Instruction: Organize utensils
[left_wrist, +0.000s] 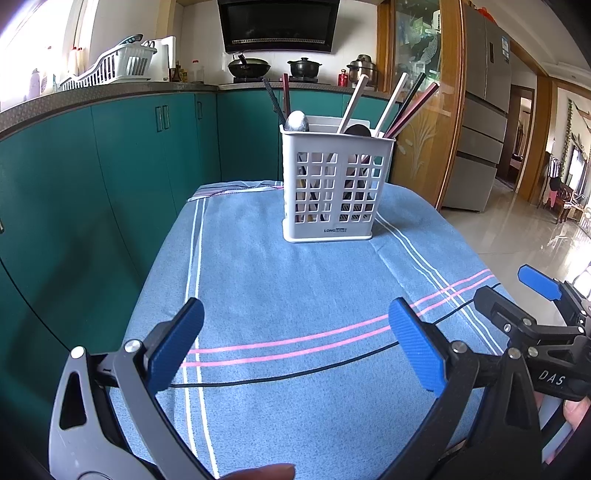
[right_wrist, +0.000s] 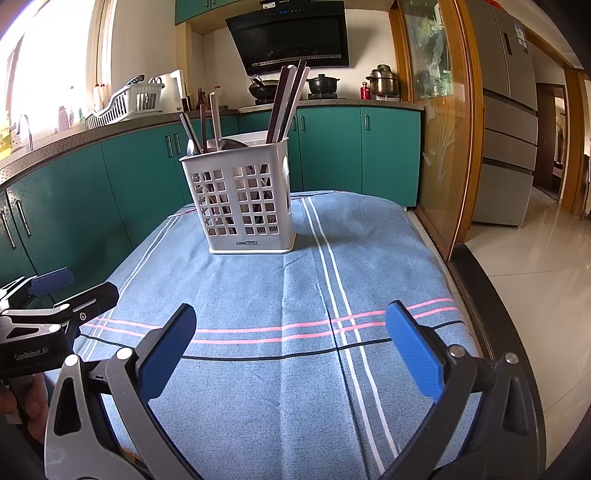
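A white slotted utensil holder (left_wrist: 334, 184) (right_wrist: 245, 201) stands upright on the blue striped cloth (left_wrist: 288, 295) (right_wrist: 295, 288), toward the far end of the table. Chopsticks (left_wrist: 391, 105) (right_wrist: 288, 103) lean out of its top, and spoon bowls (left_wrist: 297, 121) (right_wrist: 231, 143) show at the rim. My left gripper (left_wrist: 295, 332) hovers open over the near cloth with nothing between its blue pads. My right gripper (right_wrist: 291, 336) is likewise open and holds nothing. Each gripper shows in the other's view: the right one (left_wrist: 517, 295) at the right edge, the left one (right_wrist: 74, 286) at the left edge.
Teal cabinets (left_wrist: 110, 177) run along the left and back under a counter with a white dish rack (right_wrist: 129, 101) and pots (left_wrist: 303, 68). A wooden glass-panelled partition (right_wrist: 443, 147) stands right of the table, with tiled floor (right_wrist: 535, 277) and a fridge (left_wrist: 480, 129) beyond.
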